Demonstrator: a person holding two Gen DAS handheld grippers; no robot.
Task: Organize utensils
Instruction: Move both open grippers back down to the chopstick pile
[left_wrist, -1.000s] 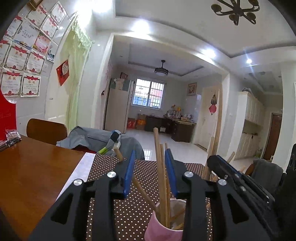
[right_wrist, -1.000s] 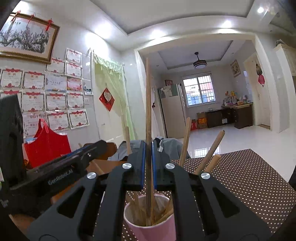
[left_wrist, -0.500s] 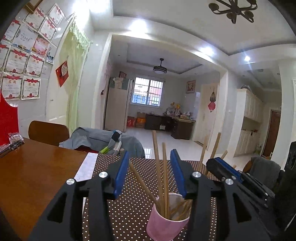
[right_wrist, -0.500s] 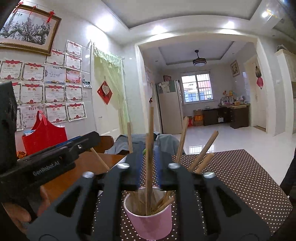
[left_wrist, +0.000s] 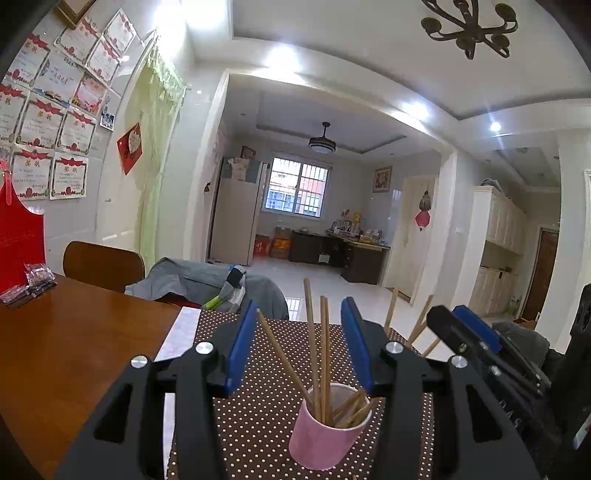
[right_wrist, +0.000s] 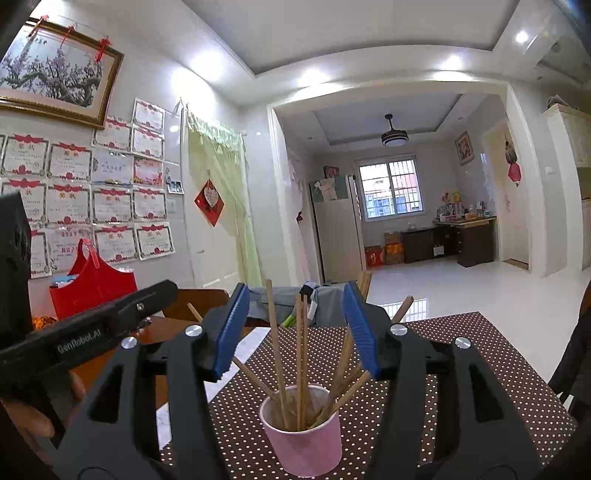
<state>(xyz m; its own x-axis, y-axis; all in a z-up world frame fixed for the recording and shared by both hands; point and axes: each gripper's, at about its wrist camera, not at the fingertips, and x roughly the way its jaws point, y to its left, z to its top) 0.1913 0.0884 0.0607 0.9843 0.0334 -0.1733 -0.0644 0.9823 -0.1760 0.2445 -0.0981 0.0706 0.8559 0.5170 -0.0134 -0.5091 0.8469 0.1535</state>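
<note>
**Both hand-held grippers spread above pink cup**

Left hand-held gripper (left_wrist: 299, 343): spread wide, pads gripping nothing, chopstick tops between them. Pink cup (left_wrist: 325, 439) upright on dotted mat (left_wrist: 251, 421) over wooden surface (left_wrist: 74, 343), chopsticks (left_wrist: 319, 354) standing inside. Right hand-held gripper (right_wrist: 295, 332): opening, pads clear of chopsticks.
</note>
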